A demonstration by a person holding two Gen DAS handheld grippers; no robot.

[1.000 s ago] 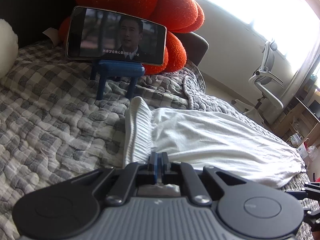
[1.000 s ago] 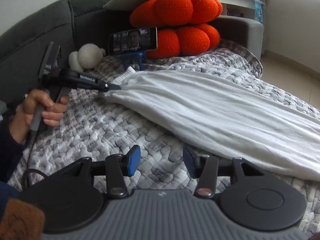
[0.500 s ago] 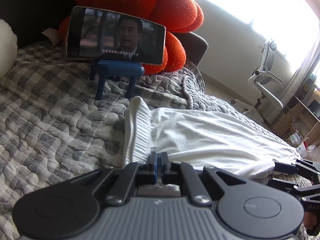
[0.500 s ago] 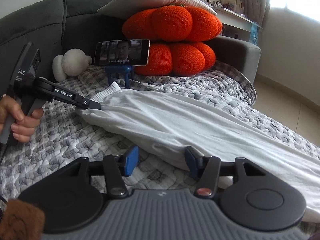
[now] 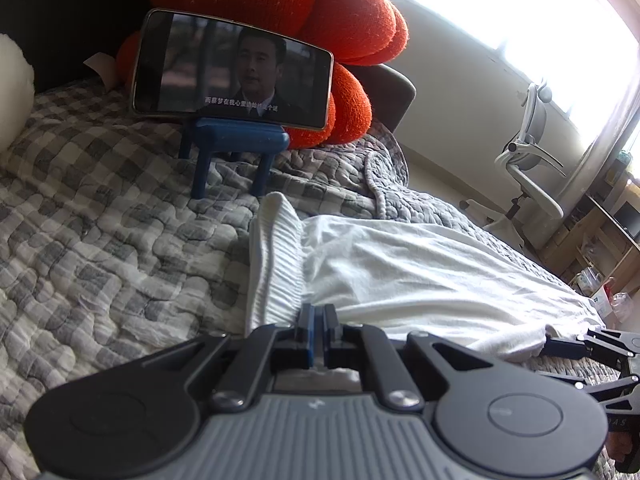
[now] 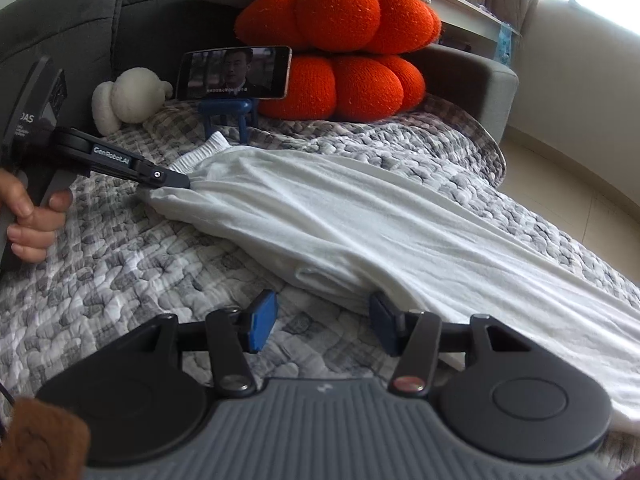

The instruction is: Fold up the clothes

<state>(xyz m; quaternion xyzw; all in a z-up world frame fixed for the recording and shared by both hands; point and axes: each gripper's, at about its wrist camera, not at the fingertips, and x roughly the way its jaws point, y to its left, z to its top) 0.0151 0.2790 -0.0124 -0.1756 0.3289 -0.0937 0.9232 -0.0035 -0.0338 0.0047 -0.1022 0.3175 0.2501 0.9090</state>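
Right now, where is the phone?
In both wrist views the phone stands landscape on a blue stand at the far end of the quilt, against the orange cushion, just beyond the white garment's waistband.

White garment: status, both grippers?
Left gripper shut on white garment at waistband. Right gripper open at its near edge, nothing pinched. Phone stand behind, clear.

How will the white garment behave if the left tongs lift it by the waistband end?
Probably floppy: the white garment lies in soft wrinkles, following the quilt. It would likely hang and trail, since only the left tongs pinch it near the ribbed waistband; the right tongs stand open at its edge. The thin folds suggest it's light.
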